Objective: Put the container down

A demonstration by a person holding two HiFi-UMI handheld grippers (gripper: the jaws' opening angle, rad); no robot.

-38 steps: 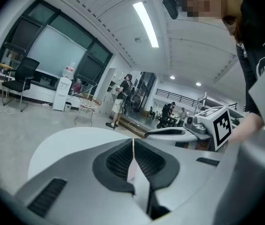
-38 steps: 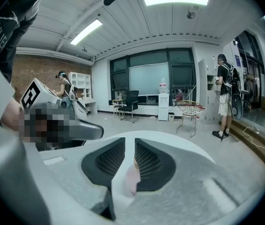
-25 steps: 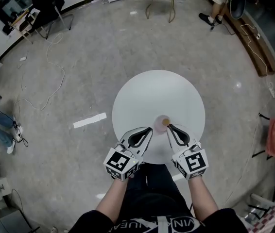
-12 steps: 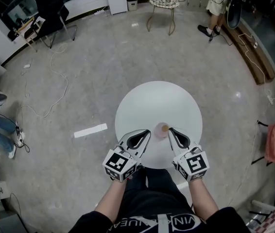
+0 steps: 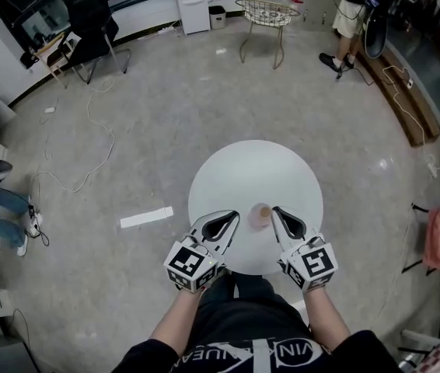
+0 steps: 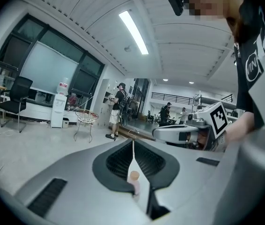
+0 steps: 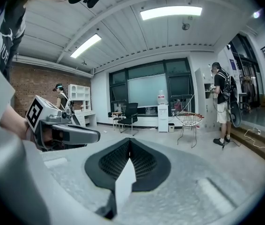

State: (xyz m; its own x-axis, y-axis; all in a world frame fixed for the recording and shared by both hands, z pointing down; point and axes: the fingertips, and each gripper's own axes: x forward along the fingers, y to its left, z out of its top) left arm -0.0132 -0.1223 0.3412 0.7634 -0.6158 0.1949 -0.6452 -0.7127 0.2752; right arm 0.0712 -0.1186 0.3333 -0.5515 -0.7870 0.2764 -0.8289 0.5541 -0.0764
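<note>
Standing upright on the round white tabletop (image 5: pixel 251 165), near its front rim: small pinkish translucent container with tan cap (image 5: pixel 260 215). Close against the right tool (image 5: pixel 276 210) a second ago, now clear of it; judged as set down. Both pressed together and empty: left tool (image 5: pixel 234 216) and right tool. Wide bare room farther in.
</note>
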